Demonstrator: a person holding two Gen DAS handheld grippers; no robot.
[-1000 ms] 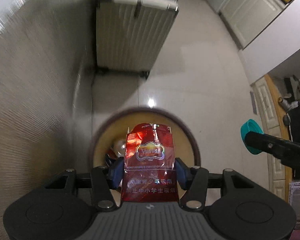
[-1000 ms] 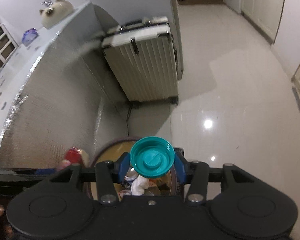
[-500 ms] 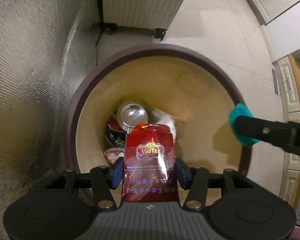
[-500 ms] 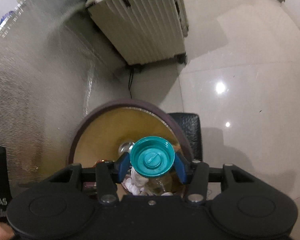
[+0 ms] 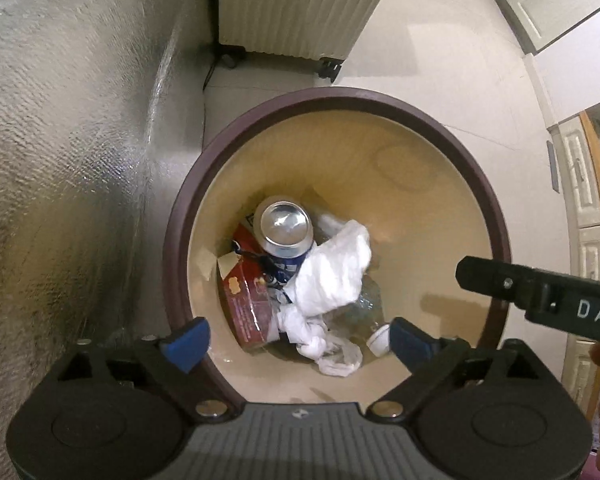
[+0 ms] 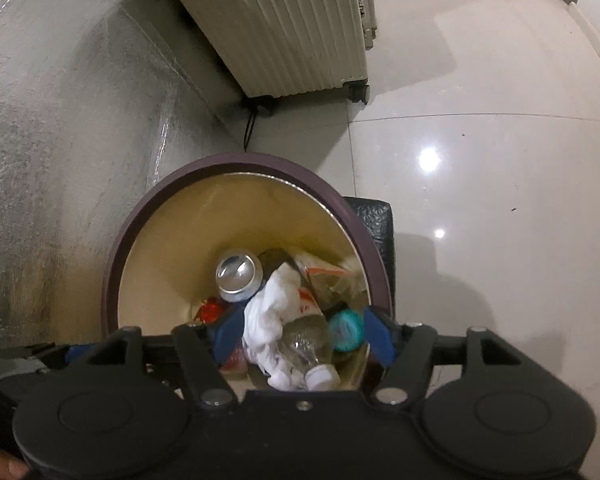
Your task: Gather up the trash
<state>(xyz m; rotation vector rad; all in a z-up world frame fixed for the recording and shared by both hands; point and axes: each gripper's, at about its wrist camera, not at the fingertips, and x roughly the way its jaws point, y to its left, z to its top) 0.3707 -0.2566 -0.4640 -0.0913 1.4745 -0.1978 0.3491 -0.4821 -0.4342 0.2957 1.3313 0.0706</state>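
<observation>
Glossy pale floor tiles are filling the right of both views, with a ribbed cream suitcase (image 6: 300, 36) standing at the upper centre against a silvery textured wall. We are holding both grippers over a round waste bin (image 5: 496, 216) with a dark maroon rim and a tan inside. Our left gripper (image 5: 296, 342) is hanging at the lower centre of its view with its blue-padded fingers (image 5: 186, 342) spread wide and nothing between them; our right gripper (image 6: 300, 338) is likewise standing open and empty. All the trash is lying below the fingertips, at the bottom of the bin: a red cigarette pack (image 5: 248, 300) at the lower left of the heap, a blue drink can (image 5: 286, 230) standing on end with its silver base up, a crumpled white tissue (image 5: 332, 276) across the middle, a clear plastic bottle (image 6: 306, 346) with its long axis running down toward the lower edge and its white cap nearest us, and a teal lid (image 6: 346, 330) just beside our right gripper's right-hand finger. We are judging that both drops are done, so the coming move is straight up and away from the rim, with neither gripper nearer to anything worth grasping.
</observation>
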